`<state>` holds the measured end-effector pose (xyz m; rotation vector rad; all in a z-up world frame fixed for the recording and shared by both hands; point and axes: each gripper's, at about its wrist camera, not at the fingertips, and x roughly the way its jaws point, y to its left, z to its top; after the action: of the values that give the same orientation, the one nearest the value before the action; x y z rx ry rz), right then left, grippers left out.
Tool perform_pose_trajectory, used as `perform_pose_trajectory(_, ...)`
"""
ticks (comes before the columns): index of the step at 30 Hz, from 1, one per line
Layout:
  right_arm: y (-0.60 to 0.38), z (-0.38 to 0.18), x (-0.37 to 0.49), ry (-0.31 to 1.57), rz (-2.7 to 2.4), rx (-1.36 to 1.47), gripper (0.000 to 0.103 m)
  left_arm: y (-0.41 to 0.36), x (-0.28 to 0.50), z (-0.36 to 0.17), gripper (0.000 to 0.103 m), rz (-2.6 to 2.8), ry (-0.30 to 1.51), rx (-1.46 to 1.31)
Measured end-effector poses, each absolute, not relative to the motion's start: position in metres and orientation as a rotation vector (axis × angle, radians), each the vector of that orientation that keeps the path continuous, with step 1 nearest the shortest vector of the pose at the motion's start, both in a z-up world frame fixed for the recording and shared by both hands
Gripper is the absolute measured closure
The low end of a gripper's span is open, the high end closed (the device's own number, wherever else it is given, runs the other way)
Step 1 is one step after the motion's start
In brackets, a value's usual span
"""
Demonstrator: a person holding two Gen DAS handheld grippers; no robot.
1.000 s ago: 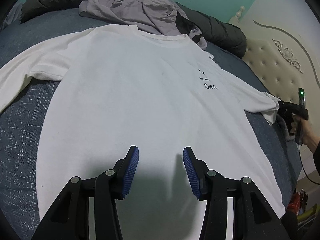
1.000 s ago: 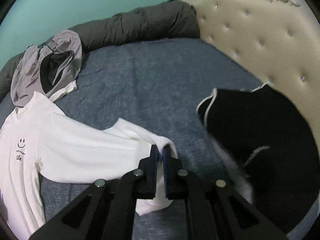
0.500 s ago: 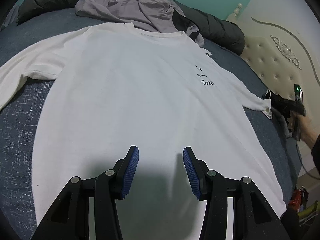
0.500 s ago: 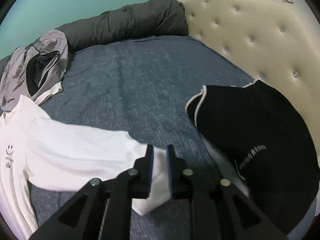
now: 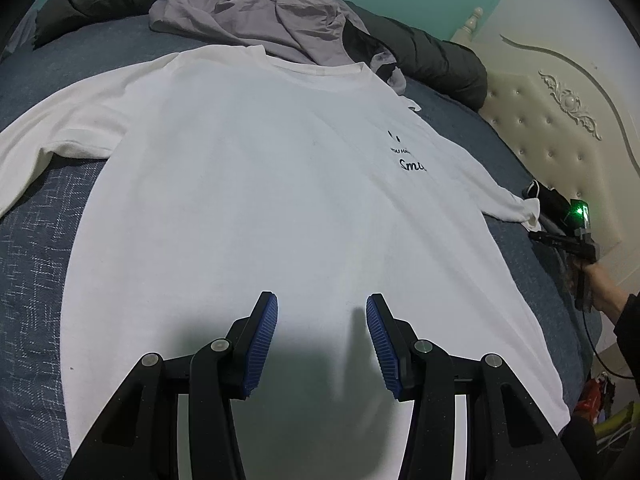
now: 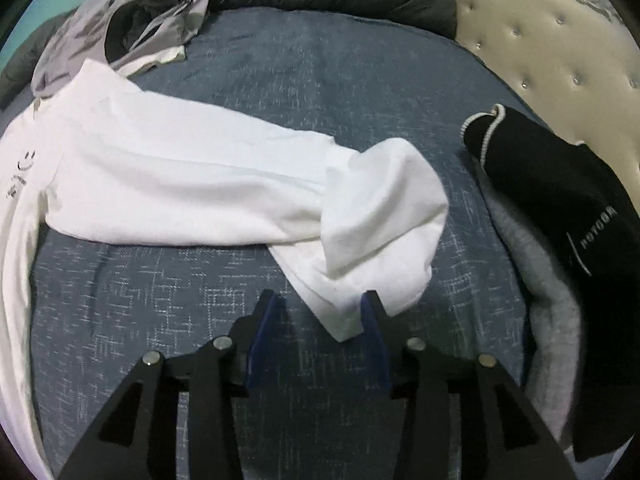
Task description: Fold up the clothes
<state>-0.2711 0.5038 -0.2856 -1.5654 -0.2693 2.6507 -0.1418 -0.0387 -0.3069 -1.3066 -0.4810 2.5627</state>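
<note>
The white long-sleeved shirt's [image 5: 248,184] chest print is only partly legible, and its far sleeve runs out of frame. It lies flat on the blue bedspread [image 6: 320,92]. The left gripper [image 5: 322,322] hovers wide over its hem; the right gripper [image 6: 320,312], jaws apart, straddles the crumpled cuff [image 6: 372,232].

— Dim indoor light with a cool cast. The left gripper [image 5: 322,308] throws a broad soft shadow onto the white shirt [image 5: 256,184] at 6 o'clock, so the light sits behind and above it.

— Any glare?

— Only a green indicator light [image 5: 577,213] flaring at 3 o'clock. The right wrist view is softer, smeared on the black garment [image 6: 568,208] around 4 o'clock. Both frames bow hard, with black corners.
</note>
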Motion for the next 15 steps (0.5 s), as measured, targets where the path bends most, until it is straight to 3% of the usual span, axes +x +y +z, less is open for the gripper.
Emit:
perform_pose_trajectory(2, 0.507, -0.282, -0.271, -0.26, 2.656, -1.557, 0.063, -0.039, -0.142, -0.308, 0.053, 2.56, -0.479, -1.309)
perform_pose_trajectory(4, 0.511, -0.279, -0.271, -0.251, 2.662, -1.549, 0.089, -0.039, -0.142, -0.307, 0.053, 2.56, -0.48, -1.308)
perform_pose_trajectory(6, 0.515, -0.276, -0.271, -0.241, 2.667, -1.541, 0.098, -0.04, -0.142, -0.307, 0.053, 2.562, -0.482, -1.305)
perform_pose_trajectory(15, 0.55, -0.215, -0.241, -0.13, 2.781, -1.379, 0.099, -0.039, -0.142, -0.305, 0.053, 2.558, -0.482, -1.297)
